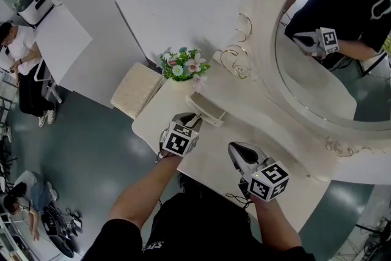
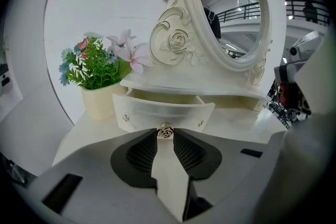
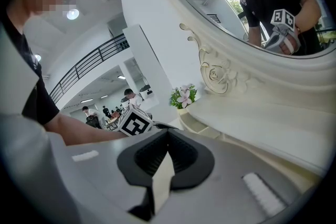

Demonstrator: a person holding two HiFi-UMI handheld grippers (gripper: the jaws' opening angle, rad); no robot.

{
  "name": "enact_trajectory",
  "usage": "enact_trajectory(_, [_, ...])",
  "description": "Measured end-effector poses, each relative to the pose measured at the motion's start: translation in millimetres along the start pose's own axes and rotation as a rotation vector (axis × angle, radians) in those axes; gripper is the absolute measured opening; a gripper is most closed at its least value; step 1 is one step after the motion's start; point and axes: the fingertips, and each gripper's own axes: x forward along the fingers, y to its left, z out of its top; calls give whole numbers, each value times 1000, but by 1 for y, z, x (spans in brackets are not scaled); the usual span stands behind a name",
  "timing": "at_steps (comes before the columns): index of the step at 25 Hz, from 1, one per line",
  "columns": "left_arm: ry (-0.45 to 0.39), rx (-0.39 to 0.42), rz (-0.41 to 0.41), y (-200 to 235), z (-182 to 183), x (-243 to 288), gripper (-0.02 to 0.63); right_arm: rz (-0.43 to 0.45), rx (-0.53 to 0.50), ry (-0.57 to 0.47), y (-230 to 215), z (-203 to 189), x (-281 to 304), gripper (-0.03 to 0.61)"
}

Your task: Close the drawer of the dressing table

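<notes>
We record a cream-white dressing table (image 1: 275,131), matching cream drawer (image 2: 163,110), gold knob (image 2: 165,132), pink and blue flowers (image 2: 128,52), green leaves (image 2: 97,68), cream pot (image 2: 100,102), grey floor (image 1: 91,150).

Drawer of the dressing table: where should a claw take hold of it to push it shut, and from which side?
Grip the small rose-shaped knob at the middle of the drawer front, coming straight on from the front. The drawer stands pulled out toward that side, and the knob juts from an otherwise smooth, curved face. The left claw is closed on it that way.

no readable text or labels
</notes>
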Motion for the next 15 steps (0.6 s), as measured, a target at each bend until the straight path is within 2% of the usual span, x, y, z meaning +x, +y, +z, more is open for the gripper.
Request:
enact_trajectory(7, [23,10,-1,1,5,7,101,-17,3,-2,-6,-1,-7,11])
enact_trajectory(15, [4,8,-13,0,15,25,101,-43,17,-2,-18,-7,-15,11])
